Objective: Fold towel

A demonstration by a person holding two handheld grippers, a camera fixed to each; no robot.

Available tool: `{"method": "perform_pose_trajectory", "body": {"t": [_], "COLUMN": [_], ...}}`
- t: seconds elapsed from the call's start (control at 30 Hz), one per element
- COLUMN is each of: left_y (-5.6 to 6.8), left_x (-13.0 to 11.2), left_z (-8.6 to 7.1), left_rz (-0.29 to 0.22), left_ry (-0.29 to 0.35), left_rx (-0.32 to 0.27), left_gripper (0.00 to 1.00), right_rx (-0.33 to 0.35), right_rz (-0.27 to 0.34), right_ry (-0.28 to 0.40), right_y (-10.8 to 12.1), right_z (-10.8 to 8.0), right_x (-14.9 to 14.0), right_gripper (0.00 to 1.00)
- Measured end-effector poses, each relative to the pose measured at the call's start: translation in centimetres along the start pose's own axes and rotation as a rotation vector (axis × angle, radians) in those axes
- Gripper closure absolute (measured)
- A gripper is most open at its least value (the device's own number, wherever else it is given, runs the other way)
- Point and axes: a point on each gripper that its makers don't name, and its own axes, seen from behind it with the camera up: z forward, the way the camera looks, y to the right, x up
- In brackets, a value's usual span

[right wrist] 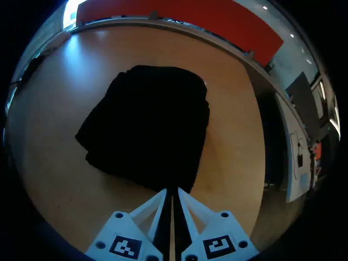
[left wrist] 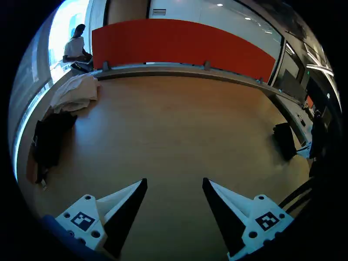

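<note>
Towel (right wrist: 148, 126): black, folded slab | left hand-held gripper (left wrist: 174, 179) spread | right hand-held gripper (right wrist: 172, 189) pressed together

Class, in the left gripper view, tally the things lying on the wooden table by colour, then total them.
White: 1, the cloth pile
Black: 2, the bundle at left and the object at right
Total: 3

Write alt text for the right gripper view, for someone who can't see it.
A black towel, roughly folded into a thick pad, lies on a light wooden table. The right gripper points at its near edge with fingers almost closed; whether they pinch the cloth is unclear. A red partition runs along the table's far edge.
</note>
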Motion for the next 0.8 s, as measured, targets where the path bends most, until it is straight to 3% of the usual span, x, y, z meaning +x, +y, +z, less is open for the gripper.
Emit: {"method": "perform_pose_trajectory", "body": {"t": [0.33, 0.47, 0.73, 0.8], "left_y": [-0.1, -0.1, -0.2, -0.2], "left_x": [0.1, 0.2, 0.2, 0.3], "left_z": [-0.1, -0.1, -0.2, -0.2], "left_rz": [-0.001, 0.0, -0.003, -0.002], "left_ry": [0.003, 0.006, 0.009, 0.011], "left_rx": [0.001, 0.001, -0.005, -0.006], "left_gripper": [0.06, 0.06, 0.06, 0.06], "right_rx": [-0.028, -0.034, -0.061, -0.061], "right_rz": [0.015, 0.02, 0.026, 0.033], "right_ry": [0.019, 0.035, 0.067, 0.072], "right_y": [0.0, -0.1, 0.2, 0.1], "right_z": [-0.5, -1.1, -2.7, -3.0], "right_x": [0.2, 0.3, 0.5, 0.5], "right_gripper": [0.96, 0.91, 0.42, 0.34]}}
